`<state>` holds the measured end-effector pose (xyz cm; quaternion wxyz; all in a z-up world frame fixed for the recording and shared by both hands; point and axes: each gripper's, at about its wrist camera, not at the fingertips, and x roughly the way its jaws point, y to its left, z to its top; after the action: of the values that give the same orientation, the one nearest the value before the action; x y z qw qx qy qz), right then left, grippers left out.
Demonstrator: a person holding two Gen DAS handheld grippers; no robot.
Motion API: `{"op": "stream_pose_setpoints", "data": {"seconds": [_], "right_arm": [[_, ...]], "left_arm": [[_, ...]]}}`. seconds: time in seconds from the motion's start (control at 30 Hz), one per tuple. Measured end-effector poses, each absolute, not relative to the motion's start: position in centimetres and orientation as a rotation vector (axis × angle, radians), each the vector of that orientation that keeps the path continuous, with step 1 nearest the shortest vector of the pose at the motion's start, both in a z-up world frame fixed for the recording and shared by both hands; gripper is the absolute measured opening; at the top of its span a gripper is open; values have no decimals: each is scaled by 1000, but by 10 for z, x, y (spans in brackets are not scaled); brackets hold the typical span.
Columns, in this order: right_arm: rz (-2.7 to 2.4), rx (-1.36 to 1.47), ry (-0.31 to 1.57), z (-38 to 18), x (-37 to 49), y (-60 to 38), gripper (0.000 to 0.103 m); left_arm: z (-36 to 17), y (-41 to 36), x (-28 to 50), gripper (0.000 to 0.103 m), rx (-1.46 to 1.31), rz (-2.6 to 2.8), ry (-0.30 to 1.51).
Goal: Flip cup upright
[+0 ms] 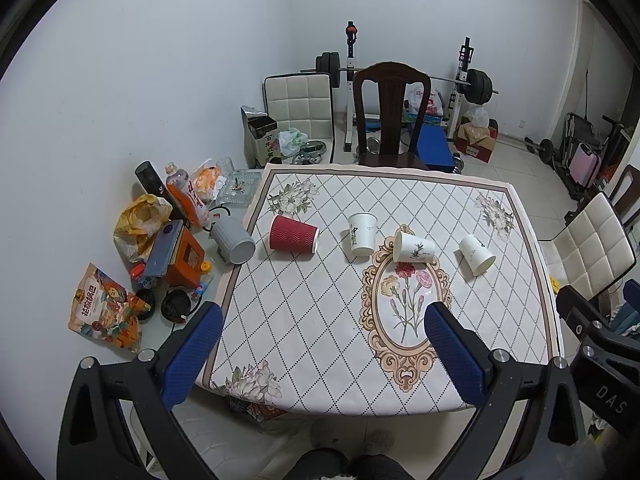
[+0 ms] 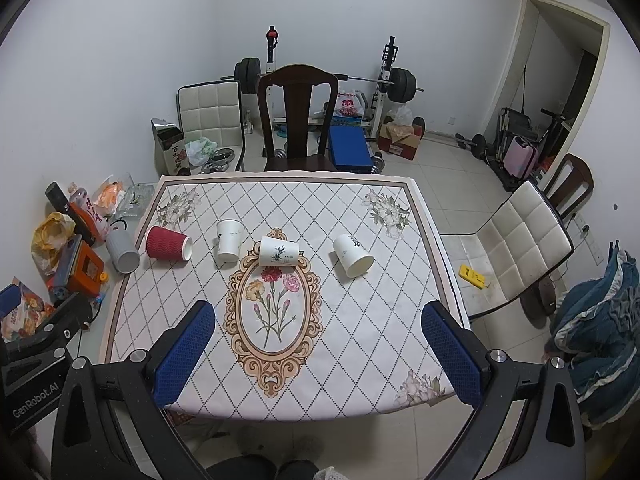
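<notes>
Hovering above the near edge of the bench point(image 2: 360, 208), the left claw point(image 1: 322, 354) and the right claw point(image 2: 320, 354) both stand wide apart and hold nothing. The bench carries a white cloth with a diamond pattern and a flower oval point(image 2: 274, 312) in the middle.

Four cups lie in a row across the far half of the cloth, well apart from both claws. At the left is a red ribbed cup point(image 2: 168, 243), on its side with its mouth toward the right. Next to it a white cup point(image 2: 229, 240) seems to stand upside down, though the fisheye view makes this hard to judge. A white cup with a plant print point(image 2: 279, 251) lies on its side at the top of the oval, and another white cup point(image 2: 352, 255) lies tilted at the right, mouth toward the camera.

Nothing stands between the claws and the cups. Left of the cloth are a grey cup point(image 1: 233, 240) on its side, a drink bottle point(image 1: 186, 196), an orange box point(image 1: 186, 258) and a snack bag point(image 1: 102, 308). A dark wooden chair point(image 2: 298, 116) stands behind the bench, and a white padded chair point(image 2: 524, 244) at the right.
</notes>
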<state>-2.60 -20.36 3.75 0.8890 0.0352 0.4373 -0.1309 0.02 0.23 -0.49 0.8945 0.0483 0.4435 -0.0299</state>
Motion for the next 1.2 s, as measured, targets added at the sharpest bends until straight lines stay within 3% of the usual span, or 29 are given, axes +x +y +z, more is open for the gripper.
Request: {"op": "stream_pose_setpoints", "data": {"seconds": [1.2], "right_arm": [[-268, 63, 916, 31, -17, -188, 103]], "left_arm": [[-6, 4, 2, 103, 96, -63, 920]]}}
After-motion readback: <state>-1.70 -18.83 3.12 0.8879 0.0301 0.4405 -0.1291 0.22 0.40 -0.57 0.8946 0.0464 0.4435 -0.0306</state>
